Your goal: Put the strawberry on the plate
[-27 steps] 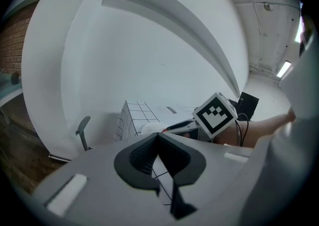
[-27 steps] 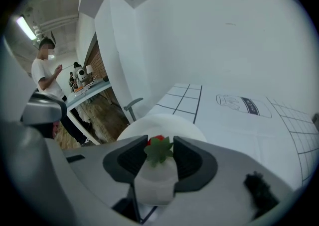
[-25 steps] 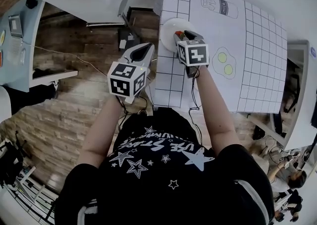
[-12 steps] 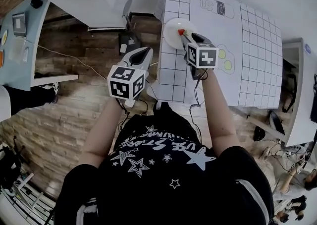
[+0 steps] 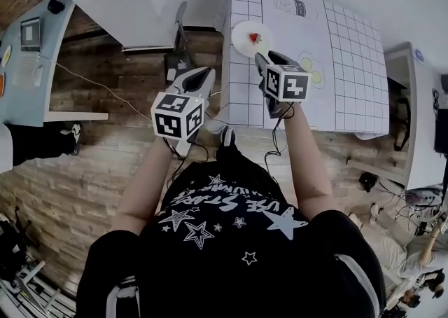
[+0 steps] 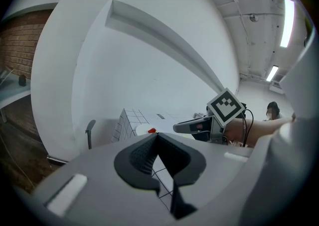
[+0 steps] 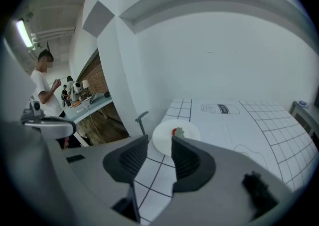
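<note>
Fingers (image 7: 188, 159) of the right gripper (image 7: 159, 145) stood apart w/ nothing between them. Just beyond their tips we saw the strawberry (image 7: 175, 132) lying on the plate (image 7: 162, 143), clear of both pads. Left gripper (image 6: 157, 139) fingers (image 6: 142, 156) were pressed together, empty, short of the table (image 5: 350, 64); plate & berry sat well ahead of them.
</note>
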The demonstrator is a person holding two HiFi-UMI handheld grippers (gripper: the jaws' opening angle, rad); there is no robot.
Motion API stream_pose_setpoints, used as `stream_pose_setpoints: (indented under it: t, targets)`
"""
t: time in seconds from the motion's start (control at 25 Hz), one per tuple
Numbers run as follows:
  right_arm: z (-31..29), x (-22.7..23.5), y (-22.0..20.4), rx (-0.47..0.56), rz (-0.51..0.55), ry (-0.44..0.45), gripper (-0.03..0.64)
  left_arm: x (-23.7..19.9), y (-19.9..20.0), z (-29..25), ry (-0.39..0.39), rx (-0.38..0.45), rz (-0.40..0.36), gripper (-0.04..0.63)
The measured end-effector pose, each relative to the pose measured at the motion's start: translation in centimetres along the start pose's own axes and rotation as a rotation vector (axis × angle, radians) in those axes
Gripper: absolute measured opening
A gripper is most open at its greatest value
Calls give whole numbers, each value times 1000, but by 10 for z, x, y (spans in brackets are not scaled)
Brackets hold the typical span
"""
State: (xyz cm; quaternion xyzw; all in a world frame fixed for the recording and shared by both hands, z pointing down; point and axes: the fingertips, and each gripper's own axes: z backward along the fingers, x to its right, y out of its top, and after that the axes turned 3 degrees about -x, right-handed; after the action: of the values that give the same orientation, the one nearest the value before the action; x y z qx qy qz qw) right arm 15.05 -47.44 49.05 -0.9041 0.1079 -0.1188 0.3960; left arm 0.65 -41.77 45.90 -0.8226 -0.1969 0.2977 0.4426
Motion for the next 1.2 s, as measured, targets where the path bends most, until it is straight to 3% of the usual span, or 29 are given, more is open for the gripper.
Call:
stream_pose_setpoints:
  t: [0.2,0.36,0.6,0.84,1.2]
  targets:
    - [37,-26,-11,47,-8,10,144,19,-4,33,-27,40,-24,8]
    - [69,-44,-24,82,-30,3,81,38,-12,60,-54,60,-41,8]
    - [138,-88,-67,187,-45,-48,25,72,-49,118,-98,91,-69,8]
    - [160,-97,-80,184,-80,-74,14,89,-53,108,-180,47,-140,8]
    - [184,-118,-125,127,-85,-92,14,91,-77,112,-214,19,-96,8]
